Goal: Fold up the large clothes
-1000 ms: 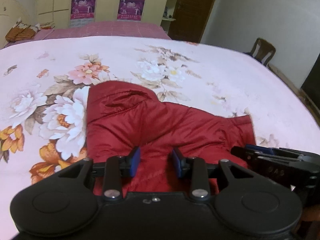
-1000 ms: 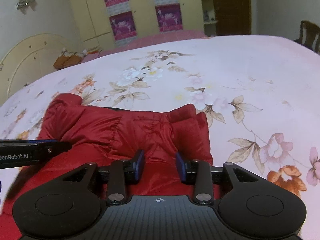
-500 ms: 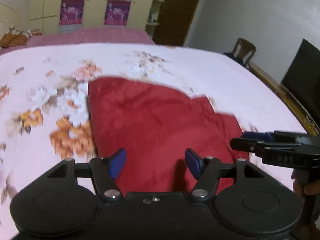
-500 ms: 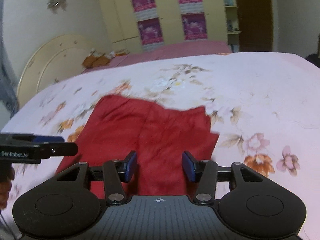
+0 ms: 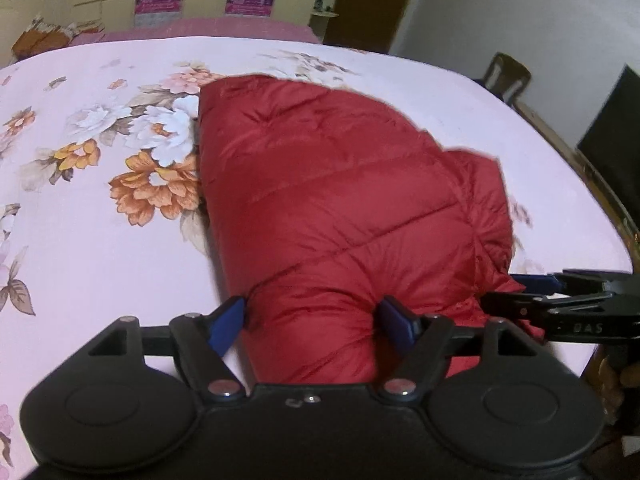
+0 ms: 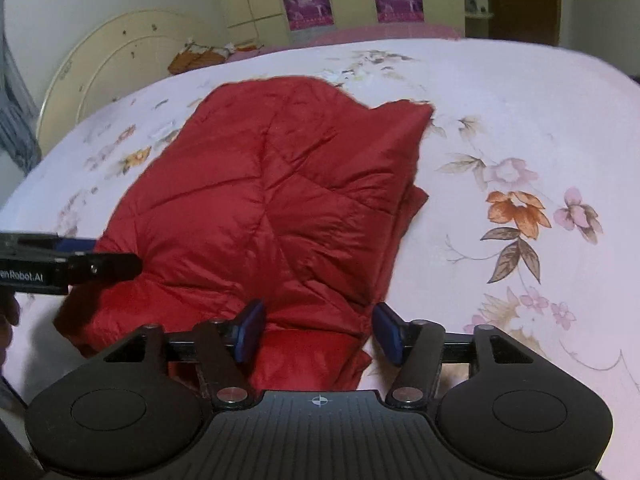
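A red quilted down jacket (image 5: 340,200) lies folded on the pink floral bed sheet (image 5: 100,264); it also shows in the right wrist view (image 6: 260,200). My left gripper (image 5: 316,322) is open, its blue pads spread either side of the jacket's near folded edge, not clamping it. My right gripper (image 6: 318,330) is open too, over the jacket's near right corner. Each gripper shows at the edge of the other's view: the right one (image 5: 560,304) and the left one (image 6: 80,260).
The bed sheet in the right wrist view (image 6: 520,128) stretches far around the jacket. A wooden chair (image 5: 506,76) and a dark screen (image 5: 612,132) stand to the right. A cream headboard (image 6: 108,76), wardrobe with posters (image 6: 308,0) and a dark door (image 5: 372,0) lie beyond.
Both grippers opened from a narrow gap to wide and let go of the jacket. The jacket, bunched up a second ago, now lies flatter and spread out on the bed.
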